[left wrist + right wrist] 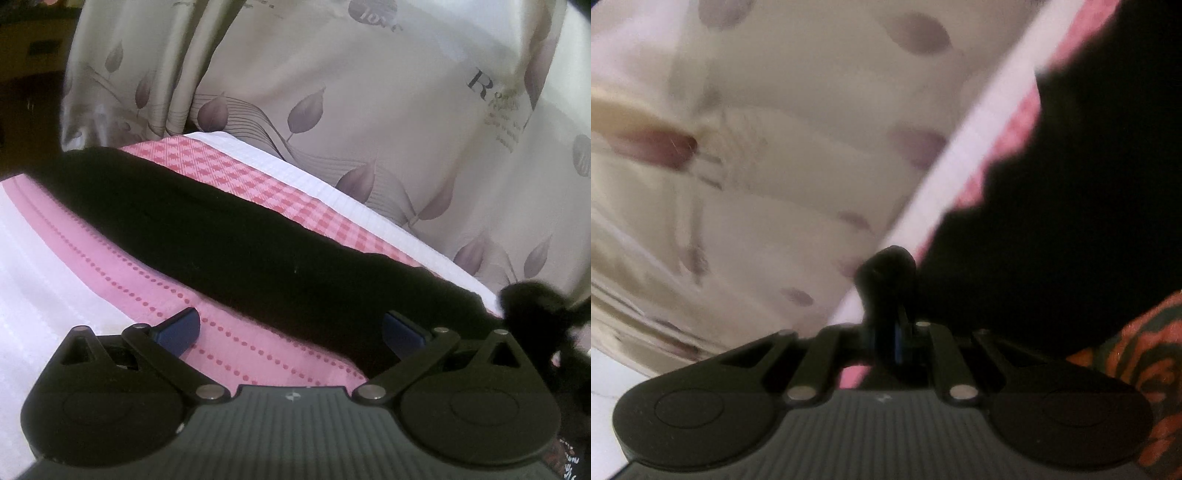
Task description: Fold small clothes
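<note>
two grippers, one black garment. my left gripper (291, 328) hangs over the pink-and-white bedsheet (74, 236) with its jaws spread wide; the blue pads (181, 328) stand well apart, and only the dotted pink stripe of the sheet shows between them. nothing is held on this side. the black garment (207, 225) lies as a long dark band across the sheet, running from ten o'clock to four o'clock in the left wrist view, just beyond my left fingertips; its near edge passes close to the right-hand pad. behind it, at twelve o'clock, a strip of pink checked cloth (236, 173) meets the white border of the sheet, and past that hangs a beige curtain (369, 110) printed with purple leaves.

my right gripper (886, 295) has its jaws pressed almost together, pinching a small bunched tuft of the black garment (1071, 221); the tuft stands up at twelve o'clock above the fingertips. the rest of the garment fills the right wrist view from one to four o'clock. this view is blurred. the curtain (775, 166) occupies nine to twelve o'clock, and an orange-and-dark patterned fabric (1145, 369) sits at four o'clock; what it belongs to i cannot tell.
</note>
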### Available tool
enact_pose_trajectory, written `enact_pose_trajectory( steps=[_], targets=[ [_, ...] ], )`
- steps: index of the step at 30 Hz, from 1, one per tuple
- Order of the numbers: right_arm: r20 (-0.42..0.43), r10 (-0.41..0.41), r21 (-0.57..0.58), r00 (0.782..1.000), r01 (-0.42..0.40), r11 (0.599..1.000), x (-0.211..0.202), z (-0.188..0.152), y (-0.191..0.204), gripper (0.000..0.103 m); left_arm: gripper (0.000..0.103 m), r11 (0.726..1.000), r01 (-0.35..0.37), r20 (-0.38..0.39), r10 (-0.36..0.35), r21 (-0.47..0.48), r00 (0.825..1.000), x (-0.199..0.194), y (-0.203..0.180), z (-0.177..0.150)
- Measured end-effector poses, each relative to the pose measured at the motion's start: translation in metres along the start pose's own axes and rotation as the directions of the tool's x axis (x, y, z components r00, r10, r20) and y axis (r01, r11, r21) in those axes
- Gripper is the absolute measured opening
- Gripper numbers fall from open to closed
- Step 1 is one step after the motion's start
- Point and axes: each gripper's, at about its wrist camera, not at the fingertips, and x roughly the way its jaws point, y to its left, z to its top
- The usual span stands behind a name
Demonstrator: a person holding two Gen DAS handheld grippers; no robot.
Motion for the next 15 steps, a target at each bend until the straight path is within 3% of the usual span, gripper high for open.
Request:
enact_pose_trajectory(
  steps=[5,10,11,12,14,15],
  targets=[
    [-0.04,-0.075,-0.14,0.996,0.068,0.988,0.016,-0.021,-0.001,0.009,0.103,1.0,0.01,0.004,-0.01,-0.016,1.0,0.0,0.002,0.0],
    [-0.079,-0.162,-0.362,0.984,0.124,0.924,0.025,-0.04,0.01,0.017,0.103,1.0,0.014,0.007,-0.014,-0.022,1.0,0.0,0.003,0.0],
    [-0.095,-0.174,-0.416,0.98,0.12,0.901,0.027,-0.045,0.015,0.031,0.103,1.0,0.014,0.007,-0.014,-0.023,1.0,0.0,0.003,0.0],
    [-0.102,-0.187,-0.465,0.977,0.12,0.877,0.027,-0.049,0.02,0.055,0.103,1.0,0.014,0.006,-0.014,-0.022,1.0,0.0,0.003,0.0],
    [-0.111,-0.181,-0.598,0.977,0.08,0.798,0.022,-0.06,0.035,0.081,0.103,1.0,0.015,0.007,-0.015,-0.022,1.0,0.0,0.003,0.0],
    [-0.094,-0.166,-0.666,0.982,0.062,0.743,0.016,-0.068,0.043,0.08,0.103,1.0,0.016,0.007,-0.016,-0.024,1.0,0.0,0.004,0.0]
  ],
)
